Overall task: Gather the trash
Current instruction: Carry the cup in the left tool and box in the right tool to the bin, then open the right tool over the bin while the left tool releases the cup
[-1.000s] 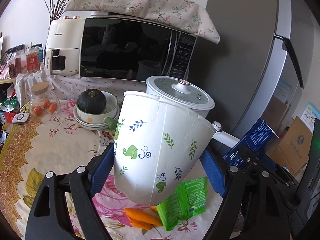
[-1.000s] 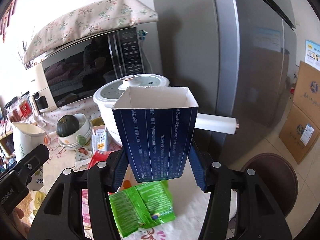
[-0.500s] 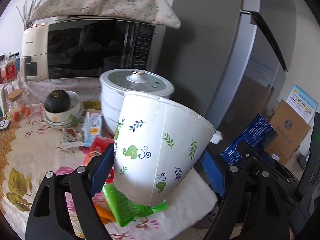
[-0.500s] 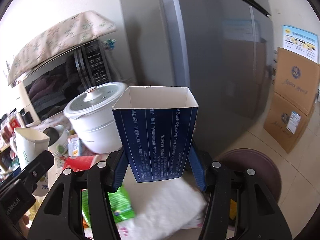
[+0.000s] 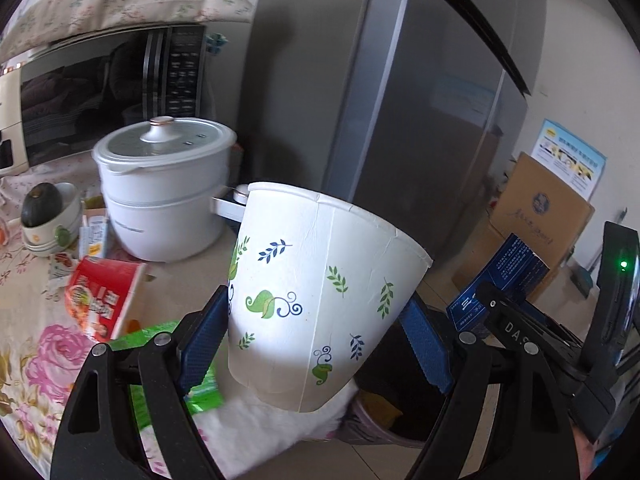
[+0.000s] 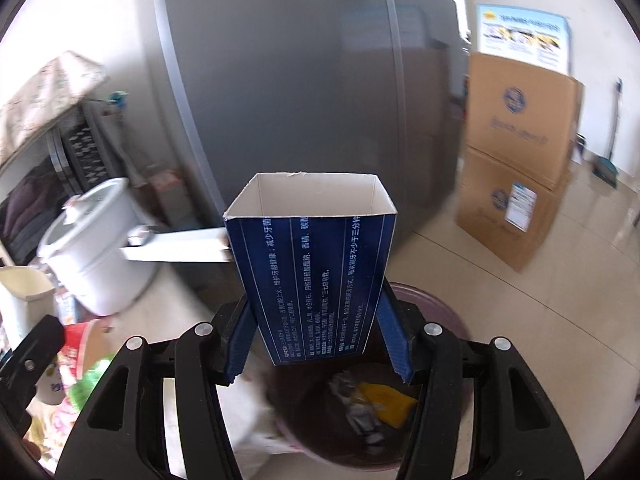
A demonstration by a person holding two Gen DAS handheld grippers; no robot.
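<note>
Left gripper (image 5: 316,344): we see its blue pads pinching the paper cup (image 5: 320,292) from both sides, low on its wall.
Right gripper (image 6: 318,340): clamped on the blue box (image 6: 316,276), pads against its lower side walls.
Cup position: tilted, rim up and away, at the table (image 5: 32,320) edge, above a white cloth.
Box position: upright, directly over the trash bin (image 6: 452,320) on the floor.
Cup look: white, green and blue leaf print, creased.
Box look: dark blue, white print, open top, pale inside.
Bin contents: a yellow scrap and crumpled wrappers.
Hard to read: we find the right view's edges blurred; box and gripper hide much of the bin.
</note>
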